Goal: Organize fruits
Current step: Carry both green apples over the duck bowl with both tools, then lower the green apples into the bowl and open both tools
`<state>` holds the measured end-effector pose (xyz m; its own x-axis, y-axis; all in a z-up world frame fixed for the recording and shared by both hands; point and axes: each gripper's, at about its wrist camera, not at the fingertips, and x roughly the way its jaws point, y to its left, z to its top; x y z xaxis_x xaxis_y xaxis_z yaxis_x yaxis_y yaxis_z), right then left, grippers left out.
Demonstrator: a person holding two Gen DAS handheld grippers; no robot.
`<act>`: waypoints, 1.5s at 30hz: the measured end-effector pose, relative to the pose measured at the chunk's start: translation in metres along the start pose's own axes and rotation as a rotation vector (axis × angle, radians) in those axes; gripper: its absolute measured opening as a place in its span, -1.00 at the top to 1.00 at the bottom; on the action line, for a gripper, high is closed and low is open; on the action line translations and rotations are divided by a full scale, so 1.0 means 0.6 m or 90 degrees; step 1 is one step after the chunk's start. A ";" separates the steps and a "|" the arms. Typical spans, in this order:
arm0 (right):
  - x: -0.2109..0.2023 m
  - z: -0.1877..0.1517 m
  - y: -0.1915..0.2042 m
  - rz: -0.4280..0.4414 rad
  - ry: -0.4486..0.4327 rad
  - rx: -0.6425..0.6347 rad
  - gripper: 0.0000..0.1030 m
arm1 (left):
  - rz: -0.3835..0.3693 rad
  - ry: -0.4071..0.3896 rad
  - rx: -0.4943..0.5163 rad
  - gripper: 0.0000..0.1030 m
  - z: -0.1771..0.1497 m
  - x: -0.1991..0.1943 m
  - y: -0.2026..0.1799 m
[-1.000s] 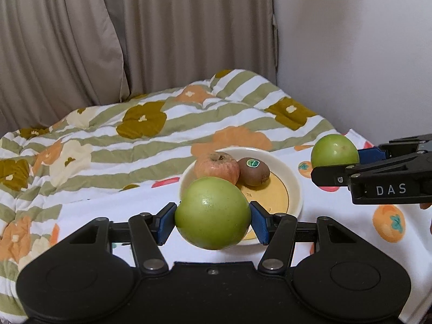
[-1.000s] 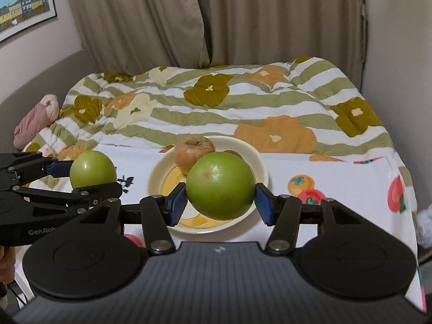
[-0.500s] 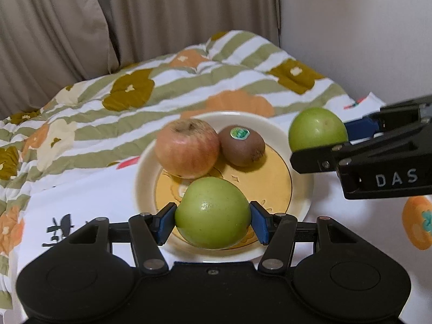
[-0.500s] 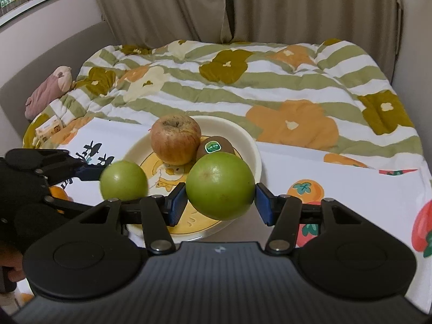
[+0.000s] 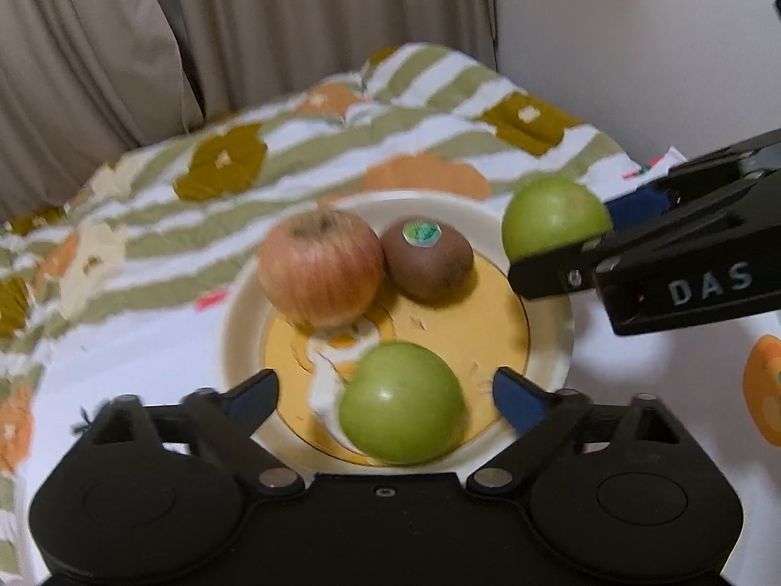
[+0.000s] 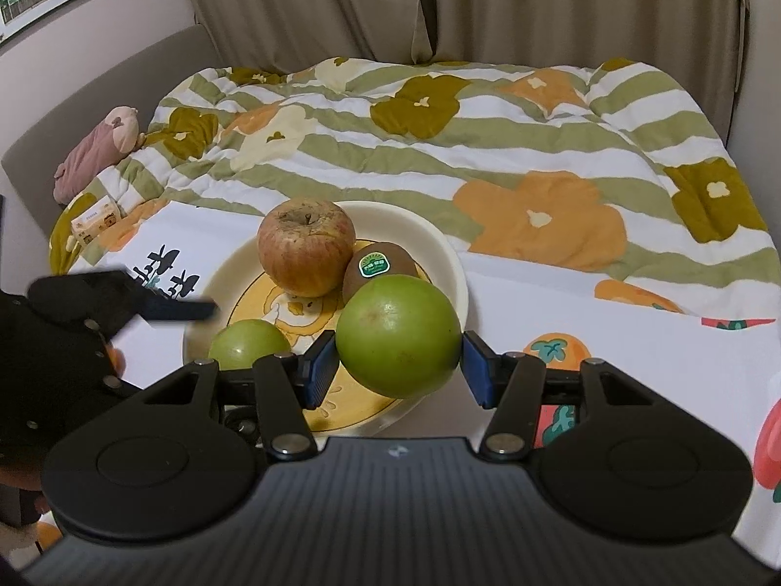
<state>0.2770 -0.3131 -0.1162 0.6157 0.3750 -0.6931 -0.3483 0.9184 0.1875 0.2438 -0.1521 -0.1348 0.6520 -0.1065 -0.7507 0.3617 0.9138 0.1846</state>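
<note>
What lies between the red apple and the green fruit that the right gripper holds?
The kiwi with its green sticker lies between the red apple and the held green fruit, on the plate; the right wrist view shows this.

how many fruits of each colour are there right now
green: 2, one on the plate between the open left jaws, one in the right gripper
red: 1, apple
brown: 1, kiwi
total: 4

The right gripper (image 6: pixel 399 364) clamps a large green apple (image 6: pixel 398 337) over the near right rim of the plate (image 6: pixel 451 263). On the plate lie a red apple (image 6: pixel 306 246), a kiwi (image 6: pixel 378 266) and a smaller green apple (image 6: pixel 249 344). The left gripper (image 6: pixel 161 305) stands at the left, its state unclear.
</note>
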 end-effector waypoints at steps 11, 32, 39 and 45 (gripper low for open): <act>0.018 0.005 0.017 0.022 0.021 -0.007 -0.34 | 0.028 0.001 -0.049 -0.90 -0.017 -0.050 0.040; 0.050 0.001 0.042 0.030 0.033 -0.009 -1.00 | 0.059 0.011 -0.138 -0.90 -0.051 -0.083 0.079; 0.021 0.000 0.065 -0.004 0.035 -0.036 -1.00 | 0.065 -0.001 -0.165 -0.90 -0.059 -0.118 0.079; -0.020 -0.002 0.084 -0.018 0.029 -0.039 -1.00 | 0.064 -0.016 -0.184 -0.90 -0.059 -0.154 0.078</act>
<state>0.2513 -0.2715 -0.0995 0.5929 0.3419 -0.7291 -0.3754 0.9184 0.1254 0.1770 -0.0856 -0.0795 0.6923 -0.0156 -0.7214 0.0919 0.9935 0.0667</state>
